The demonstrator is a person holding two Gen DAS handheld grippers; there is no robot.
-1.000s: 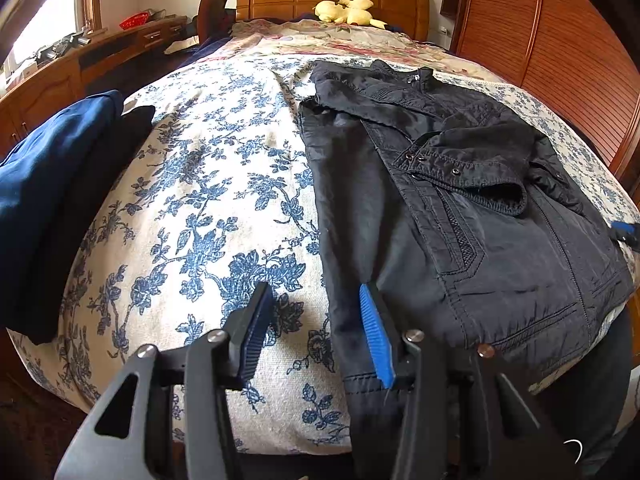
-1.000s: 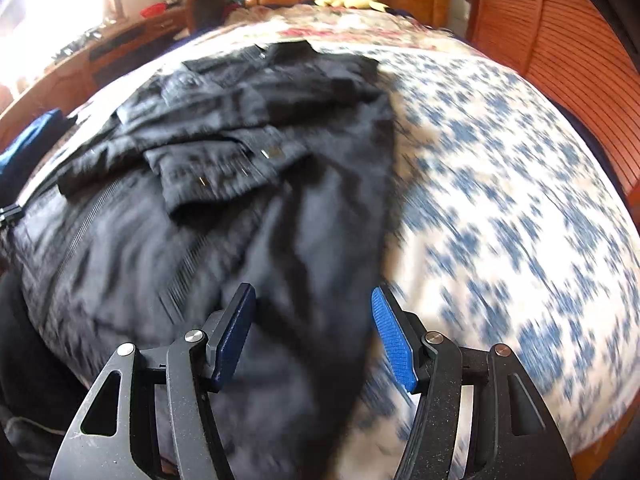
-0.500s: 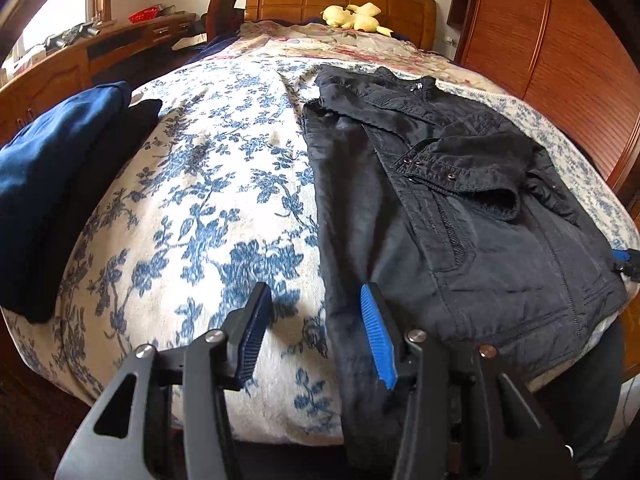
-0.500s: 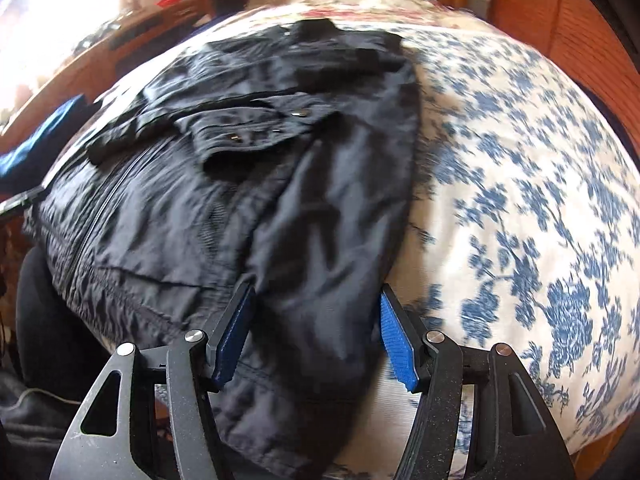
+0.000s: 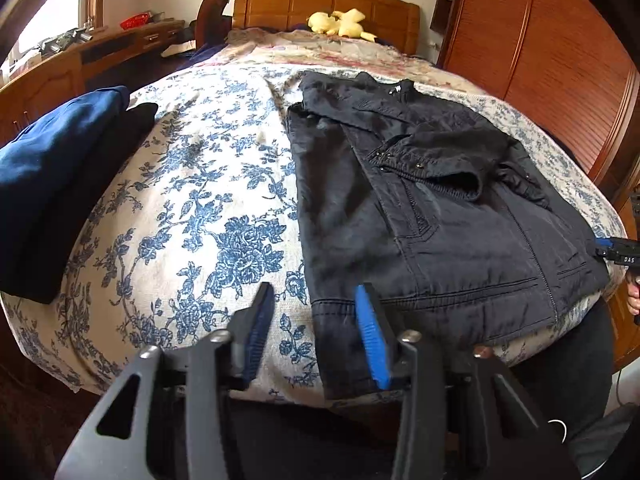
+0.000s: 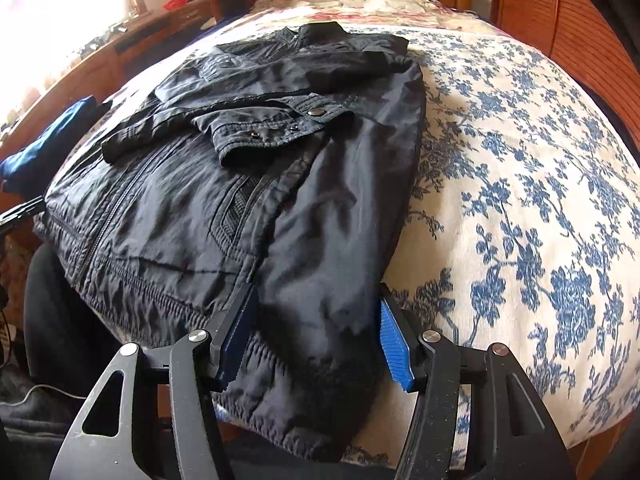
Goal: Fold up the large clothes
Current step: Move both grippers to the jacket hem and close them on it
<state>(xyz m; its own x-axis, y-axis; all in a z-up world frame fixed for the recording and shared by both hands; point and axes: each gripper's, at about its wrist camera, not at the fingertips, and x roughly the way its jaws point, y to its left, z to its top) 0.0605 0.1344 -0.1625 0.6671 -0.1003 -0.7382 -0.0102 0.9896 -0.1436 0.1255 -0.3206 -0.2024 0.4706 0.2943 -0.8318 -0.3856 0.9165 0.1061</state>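
Note:
A black jacket (image 5: 420, 208) lies flat on the blue-flowered bedspread (image 5: 192, 216), collar toward the headboard, both sleeves folded across its front. Its hem hangs over the near bed edge. My left gripper (image 5: 314, 328) is open and empty, at the jacket's lower left hem corner. In the right wrist view the jacket (image 6: 240, 184) fills the left half. My right gripper (image 6: 316, 332) is open, its jaws standing either side of the jacket's lower right hem corner, nothing pinched. The right gripper's tip also shows at the right edge of the left wrist view (image 5: 616, 250).
A folded blue garment (image 5: 48, 152) on a black one (image 5: 80, 200) lies at the bed's left side. A yellow plush toy (image 5: 340, 24) sits by the wooden headboard (image 5: 328, 4). A wooden wardrobe (image 5: 560, 60) stands right, a dresser (image 5: 60, 72) left.
Both grippers have drawn back and lower toward the near bed edge. The right gripper now straddles the jacket's hem corner; both stay open. The jacket has not moved.

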